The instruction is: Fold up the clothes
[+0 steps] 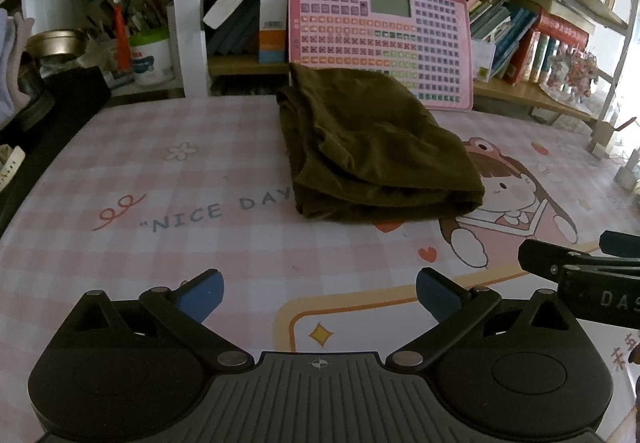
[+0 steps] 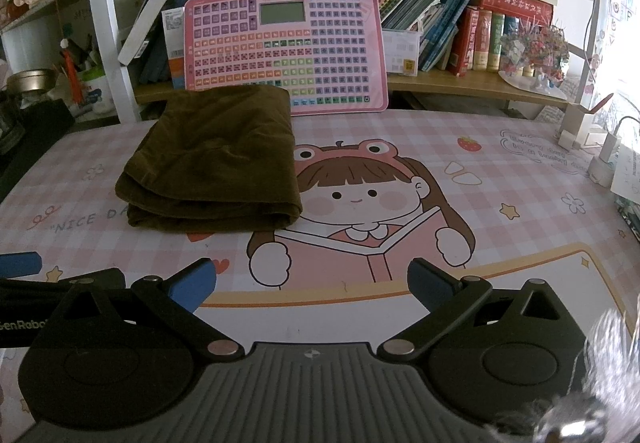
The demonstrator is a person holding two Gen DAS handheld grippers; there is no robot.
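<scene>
Pink checked desk mat (image 2: pixel 500 179) covers whole desk; shelves of books behind. Pink button board (image 2: pixel 286 51) leans upright at desk's back edge. Olive-brown garment (image 2: pixel 216 163) lies folded in thick layered bundle on mat, far edge against board's foot.

Left gripper (image 1: pixel 318 295): tongs apart, empty, well short of garment. Right gripper (image 2: pixel 310 285): tongs apart, empty.

Risk: any push on bundle could topple board; loose rounded front folds may spring open.
</scene>
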